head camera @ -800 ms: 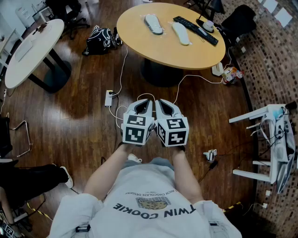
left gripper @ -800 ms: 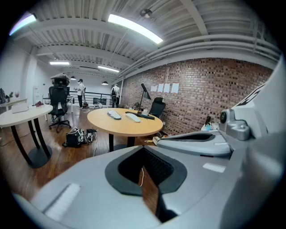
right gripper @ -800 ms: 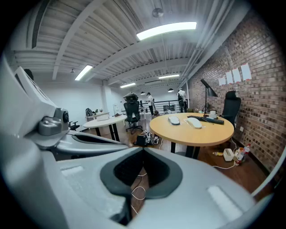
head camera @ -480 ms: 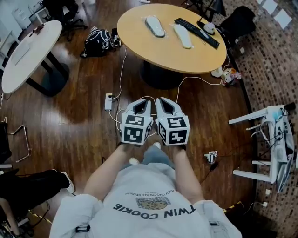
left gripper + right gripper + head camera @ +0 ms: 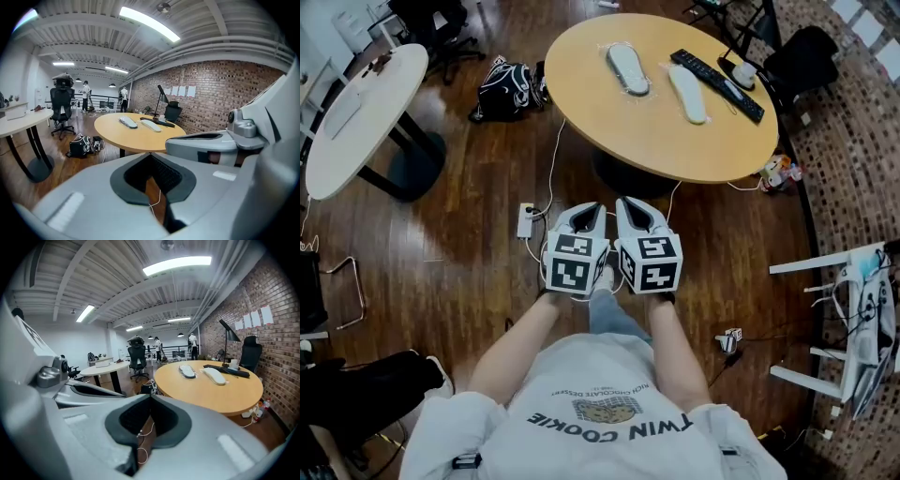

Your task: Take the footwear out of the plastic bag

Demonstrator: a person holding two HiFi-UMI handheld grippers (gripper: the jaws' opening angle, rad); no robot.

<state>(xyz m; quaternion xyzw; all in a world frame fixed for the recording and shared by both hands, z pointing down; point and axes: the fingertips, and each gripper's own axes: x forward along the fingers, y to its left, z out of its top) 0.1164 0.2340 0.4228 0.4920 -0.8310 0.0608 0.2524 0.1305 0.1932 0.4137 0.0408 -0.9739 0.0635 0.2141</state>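
The round bench (image 5: 609,131) has been brought nearer, but the bagged footwear (image 5: 628,67) is not yet reached. The left claw (image 5: 592,210) and the right claw (image 5: 630,206) are shut, with nothing held.

Right gripper (image 5: 150,399) jaws together, empty

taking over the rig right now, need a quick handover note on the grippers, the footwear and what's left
Left gripper: jaws shut, empty.
Right gripper: jaws shut, empty.
Both are held side by side over the floor, short of the round table.
Footwear: a left piece and a right piece lie on that table, each apparently in a clear plastic bag.
Done: nothing yet.
Left: reach the table, hold each bag, pull its piece out.
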